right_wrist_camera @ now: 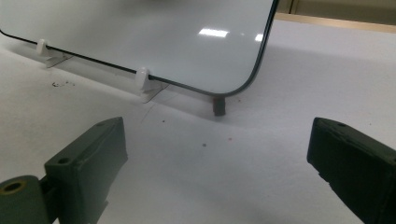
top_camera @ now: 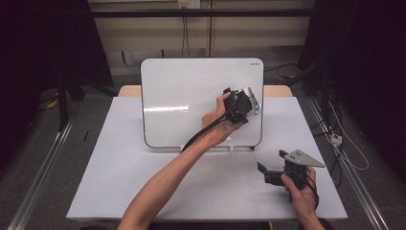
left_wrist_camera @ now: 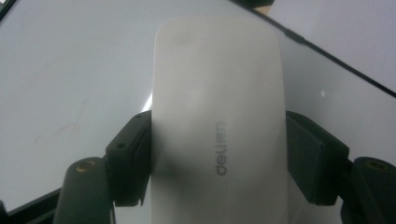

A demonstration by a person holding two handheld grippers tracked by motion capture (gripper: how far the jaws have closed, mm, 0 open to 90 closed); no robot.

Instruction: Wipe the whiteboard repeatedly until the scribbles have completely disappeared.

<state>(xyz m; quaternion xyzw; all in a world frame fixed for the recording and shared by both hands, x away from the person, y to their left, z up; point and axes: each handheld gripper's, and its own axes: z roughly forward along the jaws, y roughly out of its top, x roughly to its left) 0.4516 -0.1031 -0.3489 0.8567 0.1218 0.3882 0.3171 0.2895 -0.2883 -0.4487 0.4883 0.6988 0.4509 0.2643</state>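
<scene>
Left gripper (top_camera: 242, 101): your jaws pinch the white eraser (left_wrist_camera: 219, 126), held against the whiteboard (top_camera: 191, 91).
Right gripper (top_camera: 268, 173): your 2 jaws stand spread, nothing between them, low over the table (top_camera: 119, 167) near the whiteboard's corner.

The one word that reads clearly is "deli", printed in grey lower-case letters on the white eraser (left_wrist_camera: 218, 116). In the left gripper view it runs lengthwise along the eraser's back, turned on its side, on the stretch of the casing that lies between the two black jaws. After "deli" come a few smaller marks, too blurred to make out. The whiteboard (top_camera: 191, 91) carries a small dark mark in its upper right corner, seen in the high view well above the eraser; it looks like a maker's logo, but it is too small to read.
</scene>
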